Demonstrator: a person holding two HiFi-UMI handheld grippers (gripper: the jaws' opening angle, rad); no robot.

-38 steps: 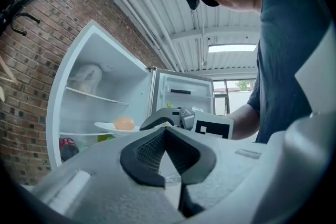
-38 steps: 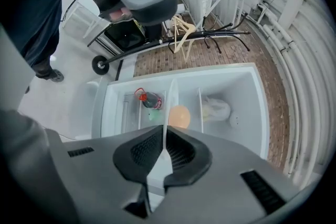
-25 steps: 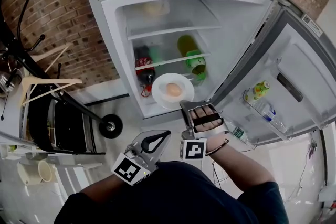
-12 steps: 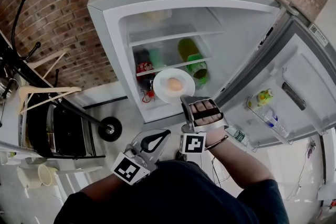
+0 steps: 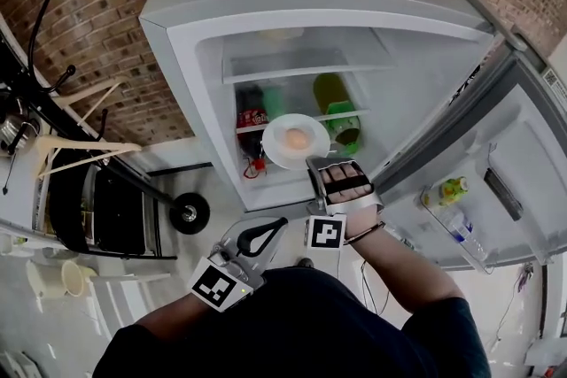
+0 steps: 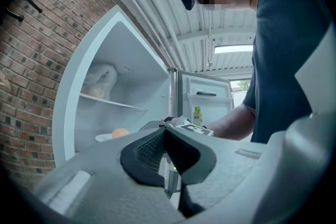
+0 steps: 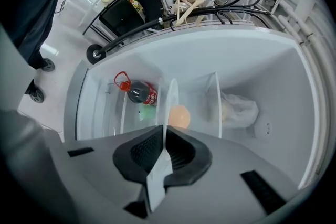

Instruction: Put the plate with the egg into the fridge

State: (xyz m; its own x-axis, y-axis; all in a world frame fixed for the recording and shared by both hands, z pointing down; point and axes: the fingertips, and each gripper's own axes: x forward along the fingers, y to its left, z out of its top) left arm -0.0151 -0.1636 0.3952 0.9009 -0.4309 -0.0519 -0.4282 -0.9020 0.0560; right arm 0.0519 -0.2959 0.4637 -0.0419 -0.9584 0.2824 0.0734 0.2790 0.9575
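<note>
A white plate with a brown egg on it hangs level in the open fridge, in front of the middle shelf. My right gripper is shut on the plate's near rim. In the right gripper view the plate shows edge-on between the pads, with the egg beyond them. My left gripper hangs low beside my body, shut, with nothing in it. The left gripper view shows its jaws pressed together, and the plate and egg off to the left.
A cola bottle and a green bottle stand on the fridge shelves, and a pale bag lies on the top shelf. The open door at the right holds small bottles. A black wheeled stand and wooden hangers are at the left.
My right gripper has carried the plate with the egg up the picture, deeper into the fridge opening. The left gripper keeps its place by my body.
</note>
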